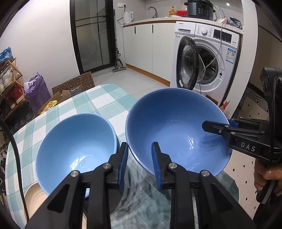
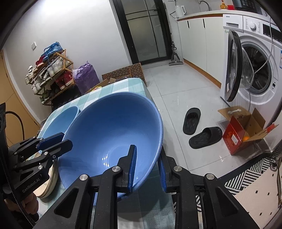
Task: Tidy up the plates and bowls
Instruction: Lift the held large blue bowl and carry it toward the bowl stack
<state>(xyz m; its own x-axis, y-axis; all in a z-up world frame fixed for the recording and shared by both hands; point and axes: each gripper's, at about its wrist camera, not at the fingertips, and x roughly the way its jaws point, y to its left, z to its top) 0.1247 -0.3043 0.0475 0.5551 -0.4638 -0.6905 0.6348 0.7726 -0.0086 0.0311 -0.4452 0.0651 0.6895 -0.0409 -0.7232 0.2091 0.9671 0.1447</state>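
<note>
Above the checked counter (image 1: 98, 105), left tool (image 1: 139, 164) and right tool (image 2: 147, 166) each clench the large blue bowl (image 1: 176, 126) by its rim, lifted and tilted. Next, I judge, it needs levelling and nesting with the smaller blue bowl (image 1: 75, 144) beside it.

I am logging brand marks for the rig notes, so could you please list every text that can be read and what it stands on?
"DAS": right claw body.
"GenRobot.AI": left claw body.
Washing machine badge, panel and sticker: too small or blurred to read.
Cooker buttons: unreadable.
</note>
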